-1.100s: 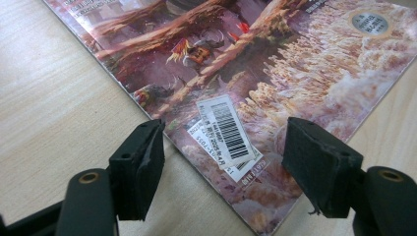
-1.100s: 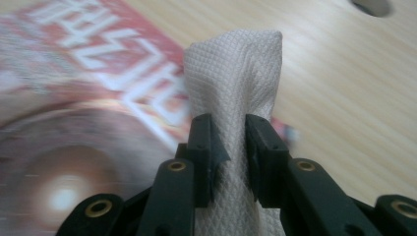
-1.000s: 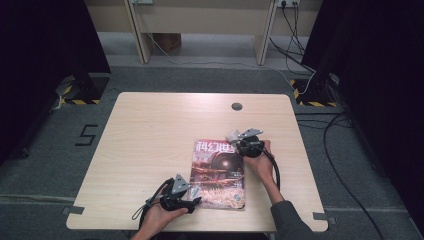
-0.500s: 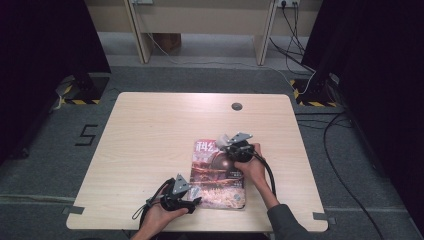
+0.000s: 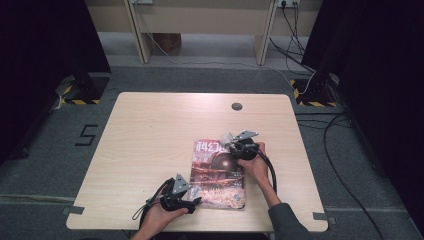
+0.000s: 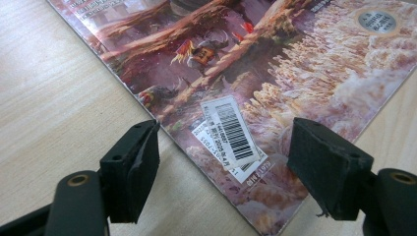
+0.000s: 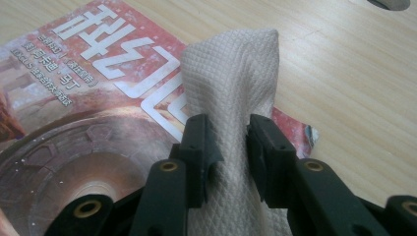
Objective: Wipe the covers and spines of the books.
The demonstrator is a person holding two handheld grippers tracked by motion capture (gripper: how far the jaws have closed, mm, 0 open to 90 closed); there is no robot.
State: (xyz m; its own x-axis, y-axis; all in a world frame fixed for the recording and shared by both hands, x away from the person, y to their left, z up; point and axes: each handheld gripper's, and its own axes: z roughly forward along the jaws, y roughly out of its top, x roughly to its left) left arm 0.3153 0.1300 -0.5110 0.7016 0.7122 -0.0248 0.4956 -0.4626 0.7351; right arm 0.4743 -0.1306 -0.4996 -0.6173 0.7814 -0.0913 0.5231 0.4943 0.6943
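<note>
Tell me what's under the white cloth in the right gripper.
The magazine cover's top corner and the wooden table lie beneath the white cloth, which the right gripper pinches. The cover directly under it is hidden.

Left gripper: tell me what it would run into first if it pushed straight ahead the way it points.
Most likely the magazine. The left gripper has its jaws open astride the magazine's near corner, by the barcode sticker, so going straight on should meet the cover. How high the jaws sit above it is unclear.

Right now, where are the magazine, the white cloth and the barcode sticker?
magazine (image 5: 215,177): high view, middle of its cover.
white cloth (image 7: 231,73): right gripper view, the quilted fold above the jaws that clamp it.
barcode sticker (image 6: 231,130): left gripper view, its bars, near the cover's corner.
</note>
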